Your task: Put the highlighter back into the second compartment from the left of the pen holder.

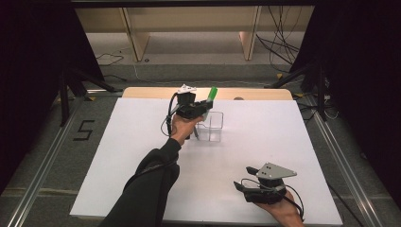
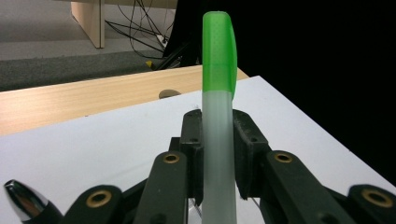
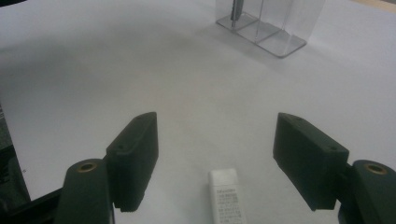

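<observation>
Clamped in the left gripper (image 1: 201,108), just above centre of the high view: a pen (image 1: 211,95) with a green cap, long axis running up and to the right out of the jaws. Just below and right of that grip, touching nothing yet, a clear holder (image 1: 211,126) with open compartments. Seen along the left gripper's own view, pen (image 2: 218,116) upright in mid-frame, jaws closed flat on its frosted barrel, green cap well past the tips. Probably headed cap-up into the holder, so needing a tilt toward vertical and a short drop to the lower right. Left forearm stretched far across the white table (image 1: 118,156), hand wrapped round the handle.

Lower right of the high view: right gripper (image 1: 252,185), resting low near the table edge, well apart from the holder. In its own view, jaws spread wide with nothing between them; a small white eraser (image 3: 227,196) lying at bottom centre, long axis pointing away, holder (image 3: 273,28) at upper right. Left hand clearly nearer.
</observation>
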Motion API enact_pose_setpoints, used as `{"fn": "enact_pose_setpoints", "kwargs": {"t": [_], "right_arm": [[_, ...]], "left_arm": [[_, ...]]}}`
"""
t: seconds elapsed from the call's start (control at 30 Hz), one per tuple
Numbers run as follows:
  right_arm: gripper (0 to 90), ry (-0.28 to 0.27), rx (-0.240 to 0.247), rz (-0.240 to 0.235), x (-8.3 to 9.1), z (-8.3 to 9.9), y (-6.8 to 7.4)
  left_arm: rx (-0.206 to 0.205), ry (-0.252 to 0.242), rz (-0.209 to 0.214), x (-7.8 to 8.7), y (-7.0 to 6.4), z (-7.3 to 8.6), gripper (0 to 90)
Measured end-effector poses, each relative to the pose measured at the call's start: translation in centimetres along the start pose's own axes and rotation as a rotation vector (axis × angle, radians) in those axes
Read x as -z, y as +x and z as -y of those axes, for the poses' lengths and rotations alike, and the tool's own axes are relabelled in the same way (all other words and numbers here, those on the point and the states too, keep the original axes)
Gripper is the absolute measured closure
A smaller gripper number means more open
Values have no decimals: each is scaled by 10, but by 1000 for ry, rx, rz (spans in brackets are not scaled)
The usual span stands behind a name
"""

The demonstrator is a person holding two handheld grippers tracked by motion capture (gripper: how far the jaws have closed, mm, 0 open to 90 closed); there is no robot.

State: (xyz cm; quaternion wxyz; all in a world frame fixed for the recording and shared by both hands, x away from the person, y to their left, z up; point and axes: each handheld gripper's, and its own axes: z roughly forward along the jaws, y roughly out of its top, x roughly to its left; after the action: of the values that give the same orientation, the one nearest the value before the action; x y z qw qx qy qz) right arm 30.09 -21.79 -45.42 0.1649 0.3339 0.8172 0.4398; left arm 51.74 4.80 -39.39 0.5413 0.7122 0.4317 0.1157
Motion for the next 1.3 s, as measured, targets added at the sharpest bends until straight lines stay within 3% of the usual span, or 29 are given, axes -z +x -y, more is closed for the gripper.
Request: {"fn": "enact_pose_setpoints", "kwargs": {"t": [0.47,0.63,1.3], "right_arm": [[320,4,1,-2,1,1,0],[320,3,3,-3,1,2,1],[320,2,5,4,4,3,-1]], "left_arm": [[3,6,-39,-12,7,6,764],[-22,18,-48,-15,5,8,764],[-13,30,-44,-18,7,15,760]]}}
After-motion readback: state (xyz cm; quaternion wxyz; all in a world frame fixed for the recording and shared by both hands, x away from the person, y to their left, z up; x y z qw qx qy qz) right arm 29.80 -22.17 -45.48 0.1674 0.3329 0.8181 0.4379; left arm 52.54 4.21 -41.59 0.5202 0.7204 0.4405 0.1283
